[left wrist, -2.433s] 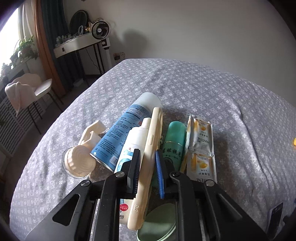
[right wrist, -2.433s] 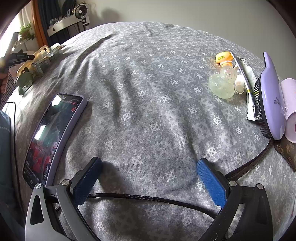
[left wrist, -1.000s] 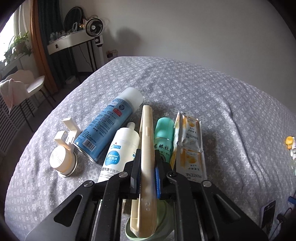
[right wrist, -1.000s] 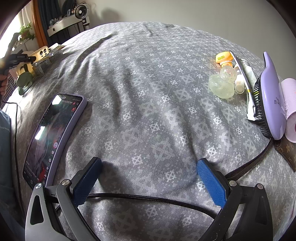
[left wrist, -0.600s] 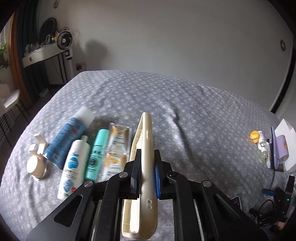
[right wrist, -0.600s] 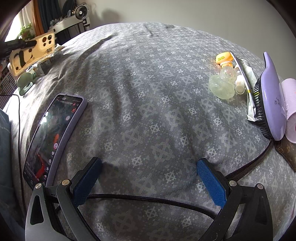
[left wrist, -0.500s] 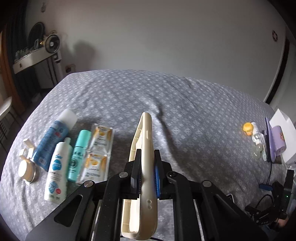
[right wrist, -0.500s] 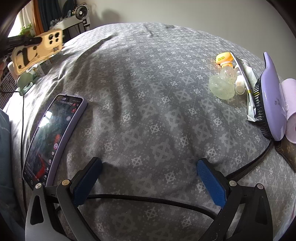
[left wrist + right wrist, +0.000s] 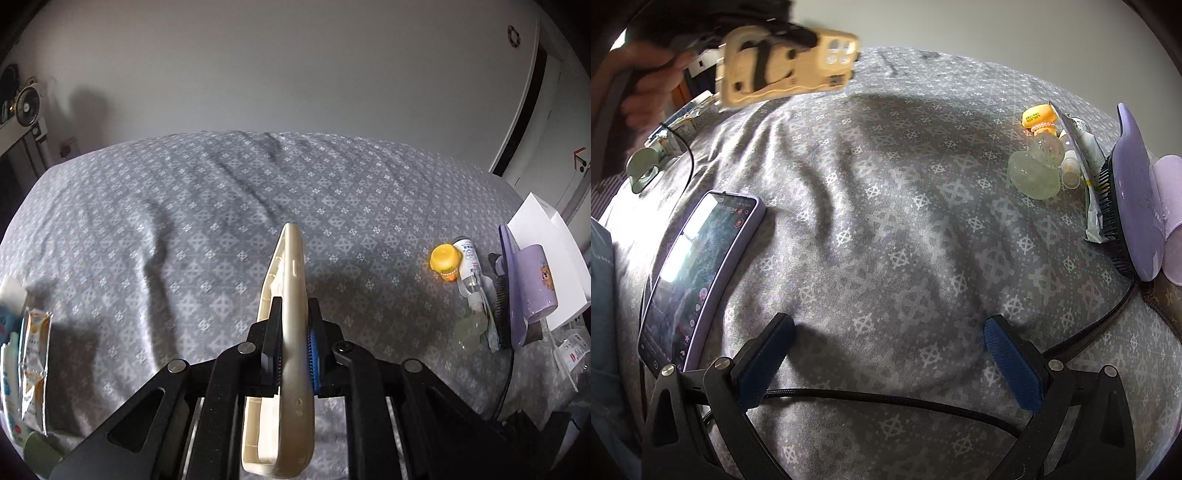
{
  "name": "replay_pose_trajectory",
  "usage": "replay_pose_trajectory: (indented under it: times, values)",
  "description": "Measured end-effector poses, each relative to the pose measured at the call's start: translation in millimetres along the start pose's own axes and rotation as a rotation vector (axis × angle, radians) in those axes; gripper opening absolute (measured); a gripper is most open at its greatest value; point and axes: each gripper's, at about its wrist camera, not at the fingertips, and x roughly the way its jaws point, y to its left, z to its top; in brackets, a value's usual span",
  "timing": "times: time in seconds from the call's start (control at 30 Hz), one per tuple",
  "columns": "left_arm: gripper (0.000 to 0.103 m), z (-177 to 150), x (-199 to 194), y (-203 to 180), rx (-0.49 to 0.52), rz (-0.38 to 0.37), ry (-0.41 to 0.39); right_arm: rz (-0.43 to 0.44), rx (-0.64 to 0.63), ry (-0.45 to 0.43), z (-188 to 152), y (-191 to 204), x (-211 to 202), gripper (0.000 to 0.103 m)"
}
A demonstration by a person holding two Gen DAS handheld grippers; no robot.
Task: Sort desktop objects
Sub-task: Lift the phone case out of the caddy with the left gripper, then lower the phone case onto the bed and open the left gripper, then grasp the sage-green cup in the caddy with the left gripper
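Observation:
My left gripper (image 9: pixel 293 325) is shut on a cream phone case (image 9: pixel 286 332), held on edge in the air above the grey patterned bedspread (image 9: pixel 221 221). The case also shows in the right wrist view (image 9: pixel 786 70), high at the far left. My right gripper (image 9: pixel 886 339) is open and empty, low over the near part of the bedspread. A phone in a lilac case (image 9: pixel 698 273) lies screen up to its left. A black cable (image 9: pixel 886 400) runs between its fingers.
At the right lie a yellow-capped bottle (image 9: pixel 445 260), a small spray bottle (image 9: pixel 469 267), a purple hairbrush (image 9: pixel 1126 210), a clear green toy (image 9: pixel 1034 173) and white paper (image 9: pixel 546 251). At the far left lie sachets (image 9: pixel 35 354), bottles and a green round holder (image 9: pixel 642 164).
My left gripper closed on the phone case, lifted it from the row of bottles and carried it right, toward the middle of the bed. The right gripper has not moved.

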Motion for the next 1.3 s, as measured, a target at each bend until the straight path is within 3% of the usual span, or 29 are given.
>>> replay_pose_trajectory:
  times: [0.13,0.3,0.33,0.4,0.43,0.47,0.53,0.67,0.8,0.97,1.1,1.2,1.3]
  values:
    - [0.01,12,22,-22,0.026,-0.002,0.013,0.003,0.002,-0.002,0,-1,0,0.103]
    - [0.013,1,42,-41,0.081,-0.012,0.08,0.005,0.003,-0.004,1,-1,0,0.103]
    - [0.019,-1,46,-42,0.073,-0.04,0.12,0.005,0.003,-0.004,1,-1,0,0.103]
    - [0.043,-5,50,-42,0.056,-0.053,0.179,0.005,0.003,-0.003,0,-1,0,0.103]
    - [0.069,-6,46,-41,0.051,-0.031,0.179,0.005,0.003,-0.003,1,-2,0,0.103]
    - [0.086,-6,37,-39,0.049,-0.001,0.149,0.005,0.003,-0.004,0,-2,0,0.103]
    - [0.087,-4,14,-31,0.032,0.034,0.064,0.006,0.003,-0.004,0,-2,0,0.103]
    - [0.087,-2,-32,11,-0.089,0.051,-0.006,0.006,0.003,-0.004,0,-2,-1,0.103]
    - [0.089,-17,-76,74,-0.212,0.146,-0.051,0.007,0.003,-0.004,0,-2,0,0.103]
    - [0.089,-55,-116,155,-0.344,0.254,-0.031,0.007,0.003,-0.004,-1,-2,-1,0.103]
    - [0.089,-92,-132,203,-0.407,0.375,0.05,0.007,0.003,-0.004,0,-2,0,0.103]
    - [0.089,-123,-132,226,-0.449,0.424,0.123,0.007,0.002,-0.004,-1,-2,0,0.103]
    - [0.089,-142,-123,239,-0.504,0.422,0.181,0.007,0.002,-0.004,-1,-2,0,0.103]
